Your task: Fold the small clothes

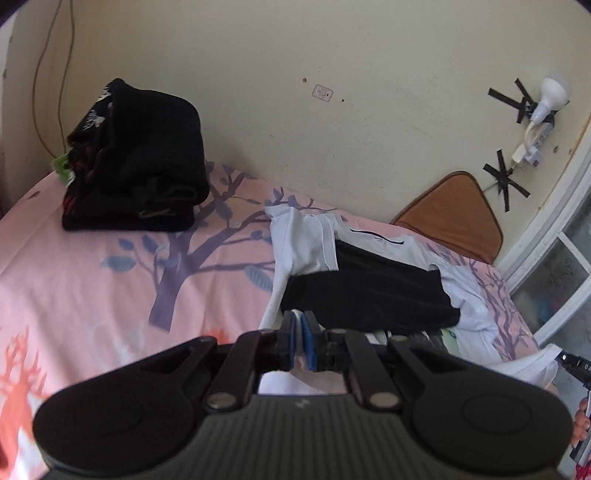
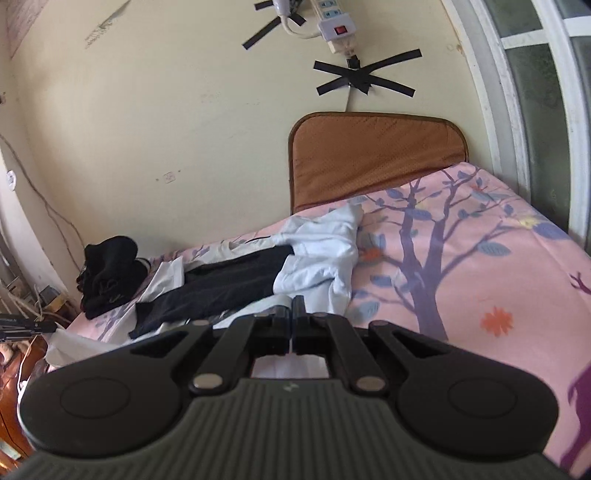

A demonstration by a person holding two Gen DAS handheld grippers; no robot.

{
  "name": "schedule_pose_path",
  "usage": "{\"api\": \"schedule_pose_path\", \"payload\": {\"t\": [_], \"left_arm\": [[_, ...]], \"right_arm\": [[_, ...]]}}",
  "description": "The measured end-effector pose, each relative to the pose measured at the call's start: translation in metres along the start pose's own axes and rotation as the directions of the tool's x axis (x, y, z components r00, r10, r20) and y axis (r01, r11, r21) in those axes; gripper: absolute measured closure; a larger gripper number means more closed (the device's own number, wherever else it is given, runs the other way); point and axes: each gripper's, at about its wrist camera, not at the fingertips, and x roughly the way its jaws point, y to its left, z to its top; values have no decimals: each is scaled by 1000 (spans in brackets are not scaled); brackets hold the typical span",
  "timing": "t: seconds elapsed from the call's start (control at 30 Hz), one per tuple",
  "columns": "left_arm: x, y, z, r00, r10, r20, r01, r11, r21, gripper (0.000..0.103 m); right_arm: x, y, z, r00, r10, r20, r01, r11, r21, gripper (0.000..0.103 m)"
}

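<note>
A white and black garment (image 1: pixel 354 273) lies spread on the pink bed sheet (image 1: pixel 92 280), partly folded over itself. It also shows in the right wrist view (image 2: pixel 295 273). My left gripper (image 1: pixel 300 325) is shut at the garment's near left edge, with white cloth showing under its jaws. My right gripper (image 2: pixel 292 310) is shut at the garment's near edge, with white cloth under its jaws. Whether either pinches the cloth is hard to tell.
A pile of folded black clothes (image 1: pixel 133 162) sits at the far left of the bed, also in the right wrist view (image 2: pixel 110 277). A brown cushion (image 2: pixel 373 155) leans on the wall. A window frame (image 2: pixel 517 92) is on the right. A power strip (image 2: pixel 332 22) is taped above.
</note>
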Motion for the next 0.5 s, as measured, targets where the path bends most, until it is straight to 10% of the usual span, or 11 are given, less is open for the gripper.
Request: {"api": "schedule_pose_path", "payload": {"t": [0.07, 0.13, 0.33, 0.5], "left_arm": [[43, -2, 20, 997, 70, -21, -69, 997, 41, 86], [72, 3, 26, 985, 163, -59, -162, 987, 22, 75], [54, 33, 0, 995, 85, -47, -85, 996, 2, 60], [72, 7, -17, 993, 60, -103, -49, 993, 109, 61]], "right_arm": [[45, -6, 18, 999, -55, -3, 55, 999, 3, 86], [76, -10, 24, 991, -127, -42, 126, 992, -25, 45], [36, -25, -1, 1000, -28, -14, 28, 999, 44, 44], [55, 10, -17, 968, 148, -203, -145, 989, 29, 62]]}}
